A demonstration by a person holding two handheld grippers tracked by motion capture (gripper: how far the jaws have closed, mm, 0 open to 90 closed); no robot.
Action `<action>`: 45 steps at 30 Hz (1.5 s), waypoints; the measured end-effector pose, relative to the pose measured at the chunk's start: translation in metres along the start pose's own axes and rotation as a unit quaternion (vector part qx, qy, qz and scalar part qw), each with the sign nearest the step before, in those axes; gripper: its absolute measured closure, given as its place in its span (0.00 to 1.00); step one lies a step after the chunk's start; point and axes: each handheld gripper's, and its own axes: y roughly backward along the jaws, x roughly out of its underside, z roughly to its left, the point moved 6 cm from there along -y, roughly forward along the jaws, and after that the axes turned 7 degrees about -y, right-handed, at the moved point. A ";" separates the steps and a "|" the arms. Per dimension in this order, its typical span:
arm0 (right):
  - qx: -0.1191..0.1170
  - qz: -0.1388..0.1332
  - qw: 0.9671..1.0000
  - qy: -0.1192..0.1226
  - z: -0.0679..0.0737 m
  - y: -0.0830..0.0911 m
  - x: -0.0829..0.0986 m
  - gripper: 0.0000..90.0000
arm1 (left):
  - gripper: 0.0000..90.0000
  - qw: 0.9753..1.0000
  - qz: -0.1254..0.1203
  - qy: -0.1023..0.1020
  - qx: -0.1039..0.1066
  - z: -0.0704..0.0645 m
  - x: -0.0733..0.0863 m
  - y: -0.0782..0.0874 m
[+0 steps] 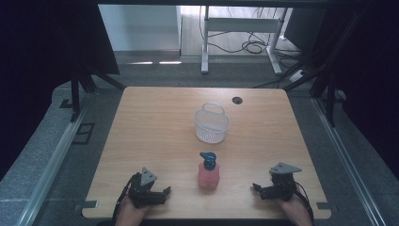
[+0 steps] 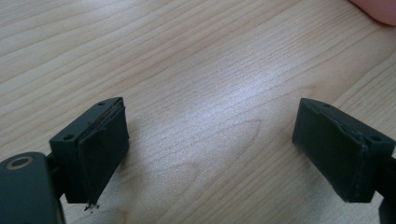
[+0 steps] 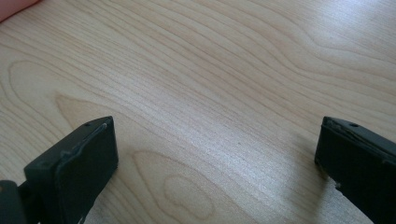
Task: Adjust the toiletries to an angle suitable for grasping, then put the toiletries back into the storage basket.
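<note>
A pink bottle (image 1: 208,175) with a dark blue pump top stands upright near the front middle of the wooden table (image 1: 155,122). Behind it sits a white mesh basket (image 1: 211,126) with a handle. My left gripper (image 1: 165,192) rests low at the front left, open, nothing between its jaws, pointing right toward the bottle. My right gripper (image 1: 256,188) rests at the front right, open and empty, pointing left. A corner of the pink bottle (image 2: 380,8) shows at the top right of the left gripper view, and a sliver of the bottle (image 3: 14,7) at the top left of the right gripper view.
A dark round cable hole (image 1: 237,100) lies at the table's far edge. Black frame legs (image 1: 75,92) stand to the left and right of the table. A white desk frame and cables (image 1: 244,44) stand on the floor beyond.
</note>
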 end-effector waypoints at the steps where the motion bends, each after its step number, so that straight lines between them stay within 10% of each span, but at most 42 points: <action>1: -0.001 0.000 1.000 0.001 0.000 0.000 0.000 0.00 | 0.12 1.000 0.000 0.000 0.000 0.000 0.000 0.000; 45: -0.015 -0.013 1.000 0.010 0.005 0.010 -0.006 0.00 | 0.12 1.000 0.000 0.000 0.000 0.000 0.000 0.000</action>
